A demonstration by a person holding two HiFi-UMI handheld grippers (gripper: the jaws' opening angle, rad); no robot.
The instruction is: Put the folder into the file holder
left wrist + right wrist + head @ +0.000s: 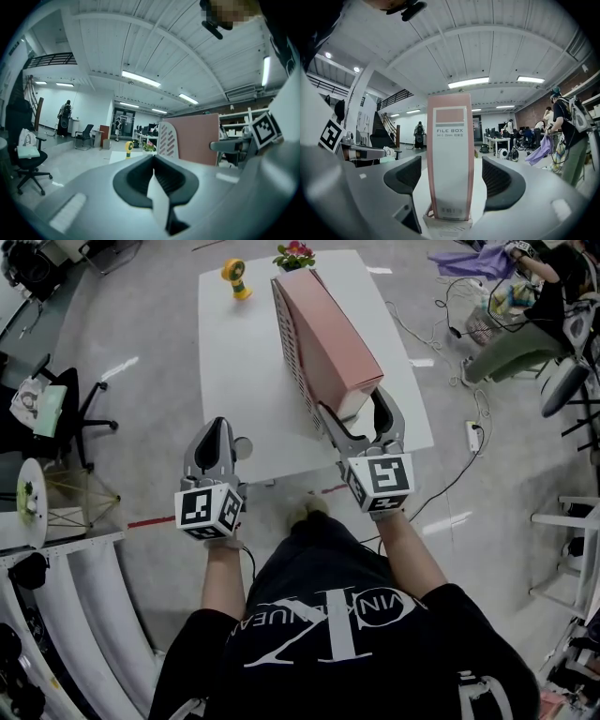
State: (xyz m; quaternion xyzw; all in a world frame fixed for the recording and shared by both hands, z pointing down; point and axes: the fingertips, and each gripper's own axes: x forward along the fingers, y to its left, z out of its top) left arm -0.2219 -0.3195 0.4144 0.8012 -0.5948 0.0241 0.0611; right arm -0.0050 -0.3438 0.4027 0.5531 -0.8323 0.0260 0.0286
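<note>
Pink folder point(328, 338) is seen in the head view, stood upright in the white slotted holder point(292, 357) on the table point(234, 390). Its near end is flanked by the right gripper point(354, 404), jaws spread wide, one on each side. The left gripper point(217, 423) is held over the table's near edge, left of the holder and apart from it, jaws pressed together, nothing pinched. A yellow fan point(235, 277) and flowers point(294, 255) are placed at the table's far end.

In the left gripper view, the left gripper point(153, 161) is shown with its pads meeting and nothing between them. The holder's slotted side point(168, 140) and the folder point(199, 138) are seen ahead to the right, the fan point(129, 148) further back.

In the right gripper view, the folder spine point(450, 154), labelled FILE BOX, is framed upright between the jaws of the right gripper point(451, 176), with a gap left on each side. A white lip of the holder point(449, 225) is seen at its foot.
</note>
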